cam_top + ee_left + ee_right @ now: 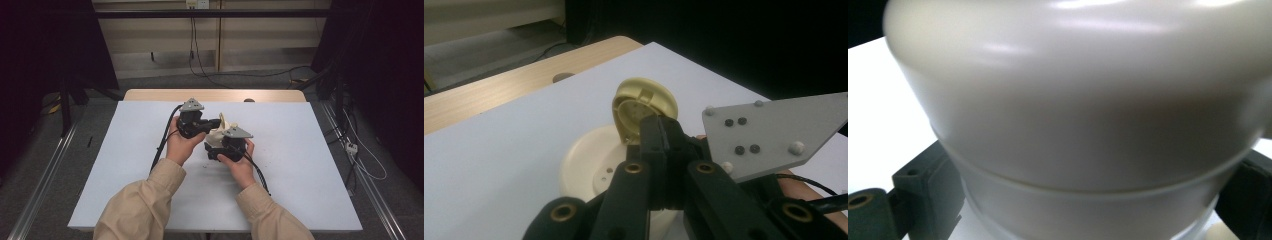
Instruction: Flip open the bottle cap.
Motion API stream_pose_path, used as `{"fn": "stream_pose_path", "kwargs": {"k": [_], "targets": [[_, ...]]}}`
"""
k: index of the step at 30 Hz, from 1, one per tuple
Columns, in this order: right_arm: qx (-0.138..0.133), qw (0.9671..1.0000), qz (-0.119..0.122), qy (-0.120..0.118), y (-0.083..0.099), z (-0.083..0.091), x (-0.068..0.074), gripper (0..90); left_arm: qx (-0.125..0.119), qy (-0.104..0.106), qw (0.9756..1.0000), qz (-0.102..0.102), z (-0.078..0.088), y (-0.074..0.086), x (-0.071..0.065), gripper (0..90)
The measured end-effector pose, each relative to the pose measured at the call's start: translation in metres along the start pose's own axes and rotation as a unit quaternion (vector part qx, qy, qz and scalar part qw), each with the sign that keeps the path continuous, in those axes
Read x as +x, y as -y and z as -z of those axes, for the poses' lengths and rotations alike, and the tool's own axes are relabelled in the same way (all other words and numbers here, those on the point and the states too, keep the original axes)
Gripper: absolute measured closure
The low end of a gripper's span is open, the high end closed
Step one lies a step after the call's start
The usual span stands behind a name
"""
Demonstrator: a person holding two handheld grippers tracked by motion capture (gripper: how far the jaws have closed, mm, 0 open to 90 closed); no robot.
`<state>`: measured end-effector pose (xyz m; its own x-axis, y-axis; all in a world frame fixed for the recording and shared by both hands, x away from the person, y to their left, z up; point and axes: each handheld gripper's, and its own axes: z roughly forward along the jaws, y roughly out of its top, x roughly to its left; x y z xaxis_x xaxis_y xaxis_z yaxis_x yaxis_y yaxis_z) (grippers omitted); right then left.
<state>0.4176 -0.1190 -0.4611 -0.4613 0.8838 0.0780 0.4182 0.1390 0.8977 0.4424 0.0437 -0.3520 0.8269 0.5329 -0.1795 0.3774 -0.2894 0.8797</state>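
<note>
Near the high view's centre, my left gripper (214, 123) pinches the small yellowish plastic cap (645, 108); my right gripper (220, 148) clasps the round cream plastic body (1073, 100) — light, rigid, slick, best gripped at rims.

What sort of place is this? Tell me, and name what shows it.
Probably a lab or recording booth, not a home: a table under a plain white sheet, dark curtains on both sides, loose cables across the grey floor, and metal rails beside the table.

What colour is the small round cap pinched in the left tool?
Pale cream-yellow plastic cap, the same tone as the larger round body behind it; clearest in the left gripper view.
</note>
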Motion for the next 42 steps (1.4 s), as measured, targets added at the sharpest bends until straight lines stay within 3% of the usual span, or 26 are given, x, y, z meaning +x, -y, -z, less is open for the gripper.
{"fn": "stream_pose_path", "kwargs": {"k": [42], "targets": [[0.001, 1.0, -0.002, 0.0, -0.0001, 0.0001, 0.0001, 3.7, 0.005, 0.003, 1.0, -0.004, -0.009, -0.0034, -0.0009, 90.0]]}}
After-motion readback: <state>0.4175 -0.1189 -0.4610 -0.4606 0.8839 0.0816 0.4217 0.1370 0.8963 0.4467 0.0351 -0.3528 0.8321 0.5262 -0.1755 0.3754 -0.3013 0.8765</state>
